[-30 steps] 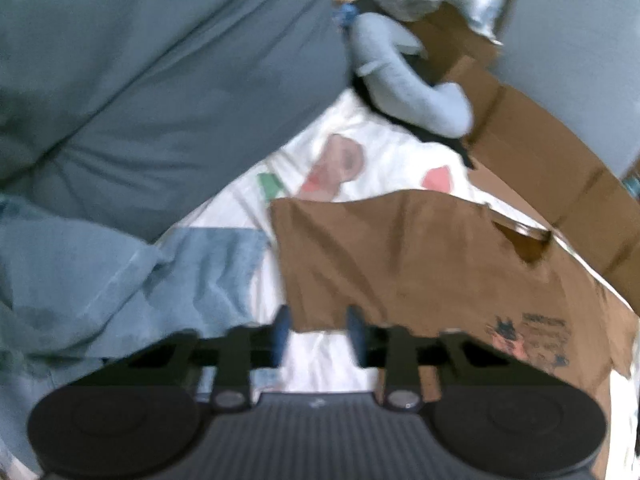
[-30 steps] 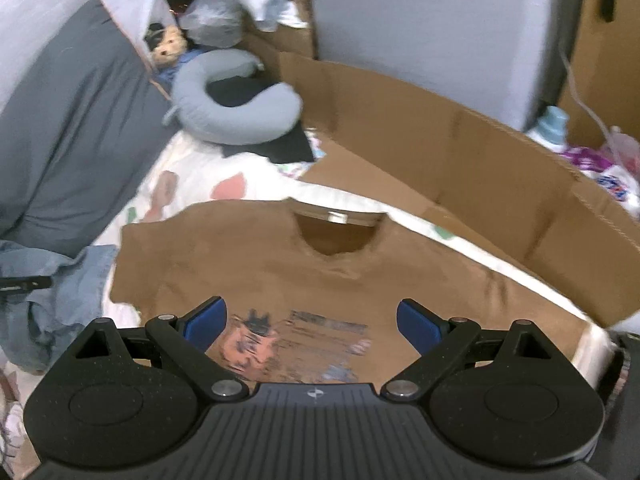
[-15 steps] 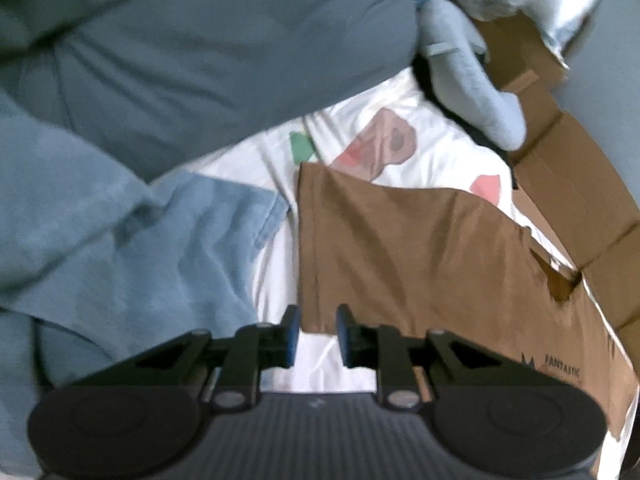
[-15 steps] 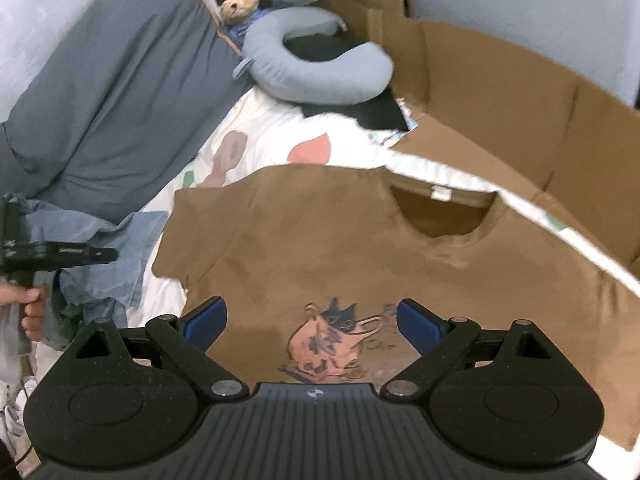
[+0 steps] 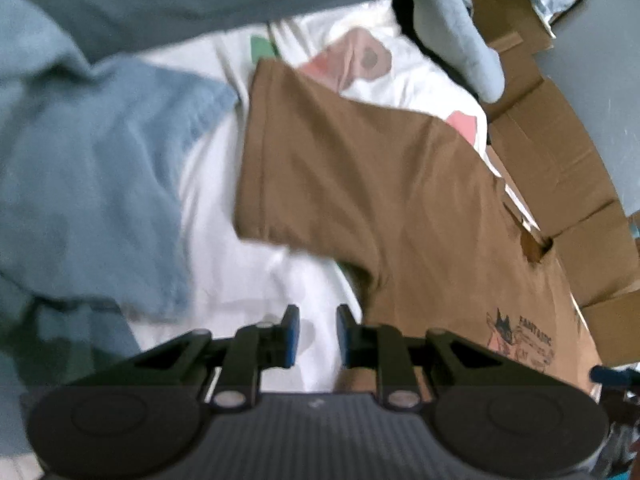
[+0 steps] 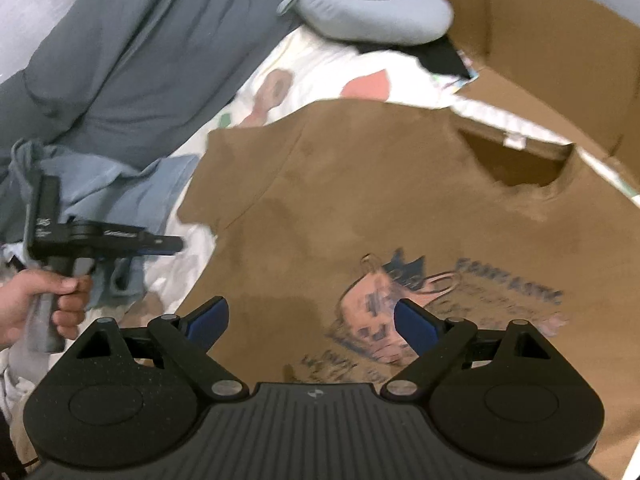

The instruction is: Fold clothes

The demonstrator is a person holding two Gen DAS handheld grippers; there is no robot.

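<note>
The bed (image 6: pixel 344 60) carries a white sheet with coloured prints. A dark grey-blue duvet (image 6: pixel 132 52) lies along its left side, and flattened cardboard (image 6: pixel 552 56) stands along its right side.

The brown T-shirt (image 6: pixel 360 208) lies spread face up on the sheet, collar toward the cardboard, with the cat print (image 6: pixel 384 312) on its chest facing up. Its left sleeve (image 5: pixel 320 152) lies flat, just beside a crumpled light blue garment (image 5: pixel 100 184).

A grey neck pillow (image 6: pixel 372 16) rests at the far end of the bed.

The right gripper (image 6: pixel 312 320) hangs above the chest print. Its jaws are spread wide and closing slightly, with nothing pinched between them.

The left gripper (image 5: pixel 314 334), held in a hand (image 6: pixel 44 304), points at the white sheet beside the shirt's side edge. Its jaws stand narrowly apart, with no fabric pinched.
</note>
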